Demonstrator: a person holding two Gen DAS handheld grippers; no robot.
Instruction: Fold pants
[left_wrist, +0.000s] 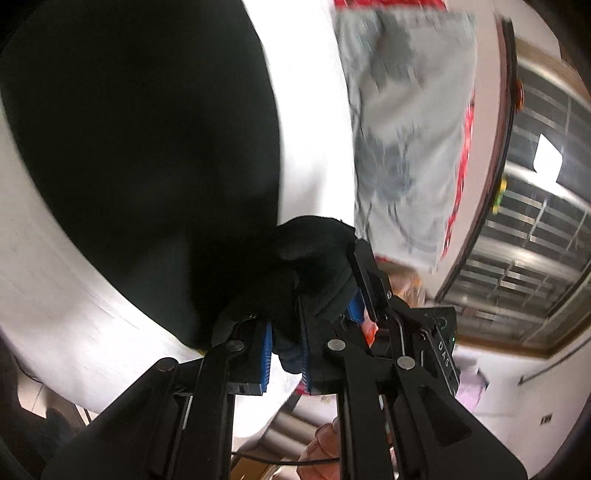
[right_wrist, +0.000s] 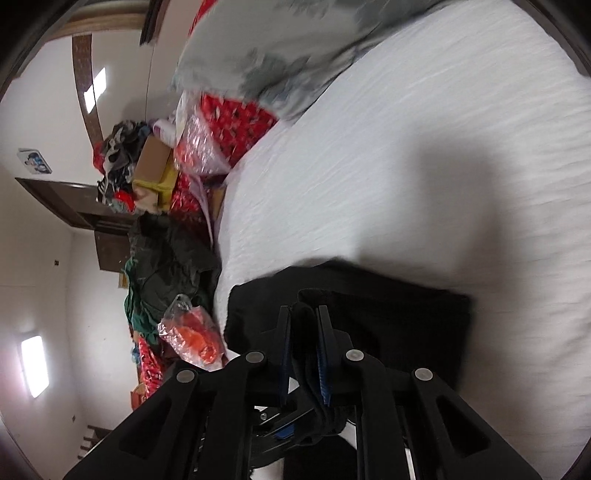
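On the white bed (right_wrist: 424, 147), at left, our left gripper (left_wrist: 286, 354) pinched soft black pants (left_wrist: 140, 140); at right, our right gripper (right_wrist: 304, 350) pinched another bunched edge. We judged them light, limp, best held at edges.

The black pants (left_wrist: 147, 147) look like a soft matt knit, no sheen, slightly fuzzy where the cloth bunches. They're lying on a white bedsheet (right_wrist: 424, 166), a cotton-looking fabric with a fine ribbed or crinkled texture. Both the left gripper (left_wrist: 286, 354) and the right gripper (right_wrist: 304, 350) are matt black plastic with round, dull silver metal pivot pins, and the finger pads (right_wrist: 322, 354) are ridged blue rubber or plastic. The grey patterned pillow (right_wrist: 277, 48) is smooth cloth, a bit blurry. The clear plastic bag with orange stuff inside (right_wrist: 192, 332) is glossy and crinkly. The brown box (right_wrist: 151, 162) looks like plain matt cardboard.
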